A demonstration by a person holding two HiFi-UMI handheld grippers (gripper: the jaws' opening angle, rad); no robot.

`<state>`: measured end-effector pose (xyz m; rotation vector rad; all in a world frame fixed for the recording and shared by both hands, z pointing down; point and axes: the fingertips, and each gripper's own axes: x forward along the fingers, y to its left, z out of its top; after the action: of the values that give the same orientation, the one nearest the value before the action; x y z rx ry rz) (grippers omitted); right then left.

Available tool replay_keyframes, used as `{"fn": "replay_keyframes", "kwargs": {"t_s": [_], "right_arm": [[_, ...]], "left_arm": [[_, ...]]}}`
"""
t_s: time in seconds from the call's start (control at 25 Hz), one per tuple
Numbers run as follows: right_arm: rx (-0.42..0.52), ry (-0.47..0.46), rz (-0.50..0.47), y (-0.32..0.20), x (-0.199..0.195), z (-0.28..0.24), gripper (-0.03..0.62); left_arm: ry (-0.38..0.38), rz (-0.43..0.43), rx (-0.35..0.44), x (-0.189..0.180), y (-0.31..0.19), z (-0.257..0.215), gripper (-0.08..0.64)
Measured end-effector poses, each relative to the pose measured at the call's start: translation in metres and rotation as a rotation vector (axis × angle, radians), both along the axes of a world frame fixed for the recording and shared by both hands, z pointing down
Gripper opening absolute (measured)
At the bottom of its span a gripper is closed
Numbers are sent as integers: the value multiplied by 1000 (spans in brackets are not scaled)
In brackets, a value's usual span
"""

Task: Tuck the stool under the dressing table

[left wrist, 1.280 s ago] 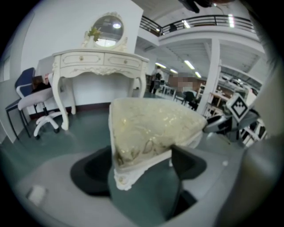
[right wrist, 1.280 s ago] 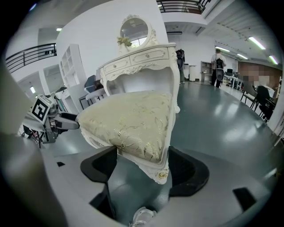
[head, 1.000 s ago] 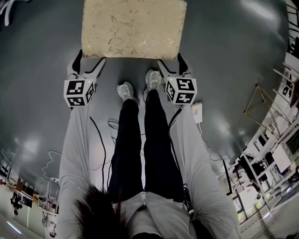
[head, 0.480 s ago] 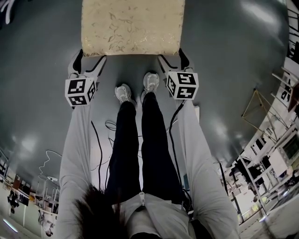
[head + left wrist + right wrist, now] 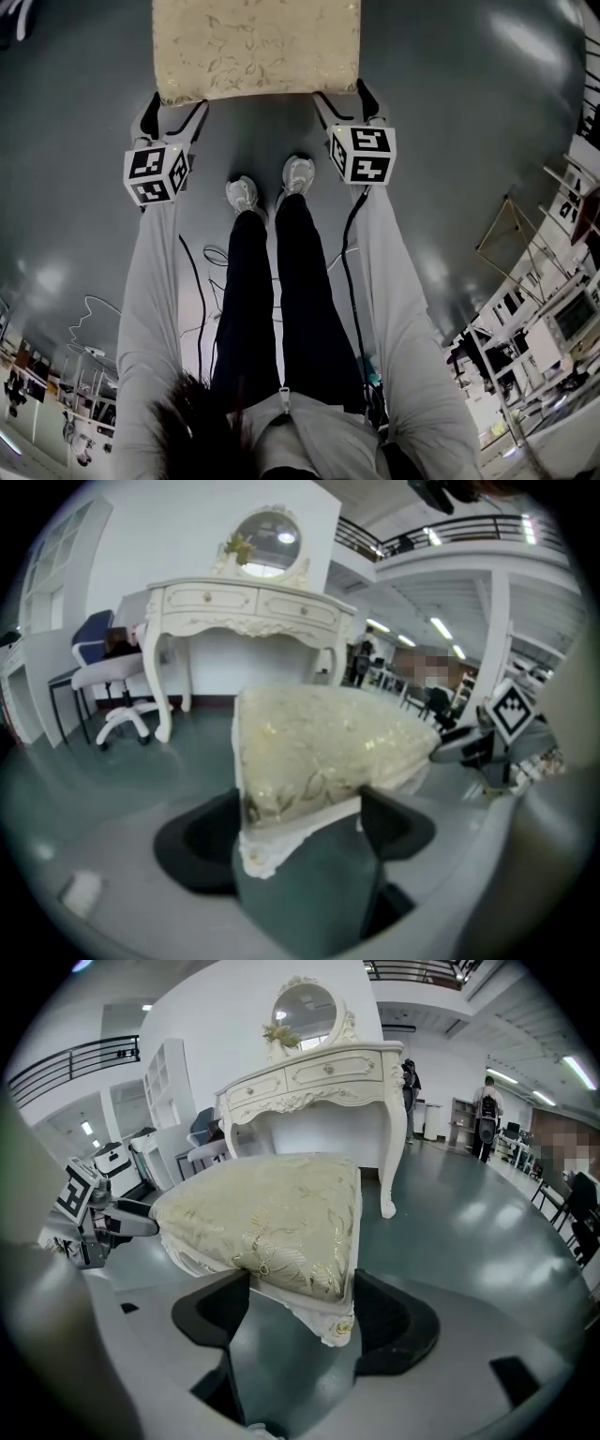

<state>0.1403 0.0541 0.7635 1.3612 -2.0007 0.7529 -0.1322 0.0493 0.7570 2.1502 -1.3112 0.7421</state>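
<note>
Head view: our left gripper (image 5: 172, 111) is clamping the near-left corner of the stool (image 5: 255, 47), and our right gripper (image 5: 344, 101) is clamping the near-right one. The dressing table (image 5: 319, 1077) is standing well apart ahead, so we are aiming to push both sides evenly, squaring the seat between its legs.

stool (image 5: 255, 47): far end cut off by the top edge of my head view; its legs are hidden under the seat there.
left tongs (image 5: 173, 109): from my head, the tips run under the seat's near edge and are lost.
right tongs (image 5: 347, 98): the same, tips covered by the seat's corner.
dressing table (image 5: 246, 611): in my left gripper view, the lower right leg is behind the cushion.
office chair (image 5: 112, 682): partly behind a table leg.
people (image 5: 487, 1110): too small to tell.
</note>
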Motion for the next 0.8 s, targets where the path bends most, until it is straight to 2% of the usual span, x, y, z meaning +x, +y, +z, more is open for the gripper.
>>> {"fn": "replay_keyframes", "kwargs": {"t_s": [0.64,0.8], "right_arm": [[3,-4,-112,-86,-3,3,351],[4,-14,-125,-105,-5,3,351]], "left_arm": [[-31,-101,-62,-2,-61,6,400],[-34,-124,-56,-4,-78,7,402]]}}
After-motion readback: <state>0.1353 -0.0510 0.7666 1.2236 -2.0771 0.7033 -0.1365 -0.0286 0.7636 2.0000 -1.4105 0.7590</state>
